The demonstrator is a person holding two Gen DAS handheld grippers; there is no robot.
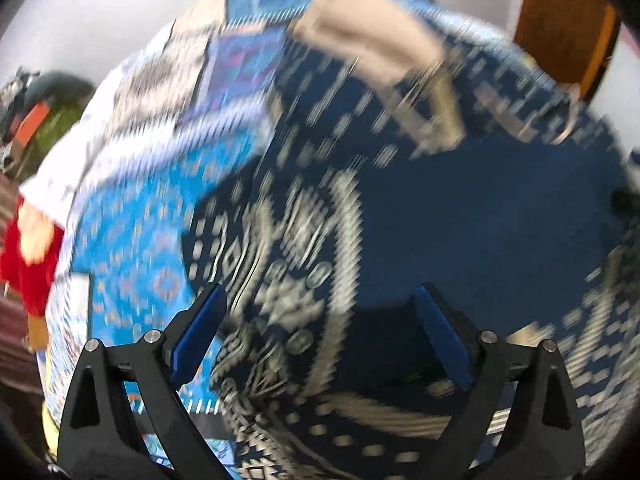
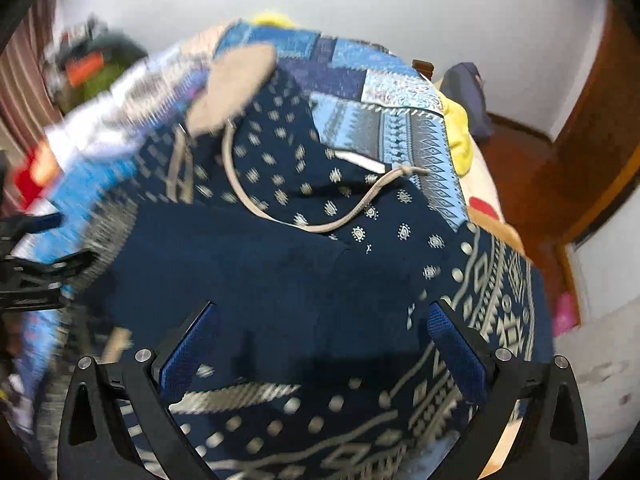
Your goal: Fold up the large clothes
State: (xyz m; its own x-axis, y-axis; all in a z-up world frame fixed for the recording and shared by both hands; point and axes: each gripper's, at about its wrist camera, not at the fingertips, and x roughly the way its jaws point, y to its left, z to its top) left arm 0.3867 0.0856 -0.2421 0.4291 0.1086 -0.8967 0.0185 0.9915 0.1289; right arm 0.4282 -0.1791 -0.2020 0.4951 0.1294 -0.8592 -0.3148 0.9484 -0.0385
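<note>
One dark blue garment [image 2: 248, 264] with a cream print lay spread over a bed, on top of one light blue patchwork bedspread [image 2: 384, 92]. The garment filled the near and middle part of both views. In the right wrist view its plain dark panel sat in the middle, small cream motifs dotted the far part, and a band of cream zigzags and diamonds ran down its right edge. One beige cord [image 2: 320, 226] looped across the dotted part, and one beige cloth piece [image 2: 236, 84] lay at the far left end of the garment. One small white tag [image 2: 360, 161] showed near the cord's right end; nothing could be read on it. No other writing or brand could be made out, since the left wrist view was badly smeared.

At the far left of that view sat one red item [image 1: 32, 256] and a green heap [image 1: 60, 120], both too blurred to name. One yellow cloth [image 2: 456, 128] lay at the bed's right edge.

There were two claws. The left gripper [image 1: 320, 336] stood wide apart above the printed cloth, gripping nothing. The right gripper [image 2: 324, 344] also stood wide, above the plain dark panel, with nothing pinched between its two blue pads [image 2: 188, 348].
</note>
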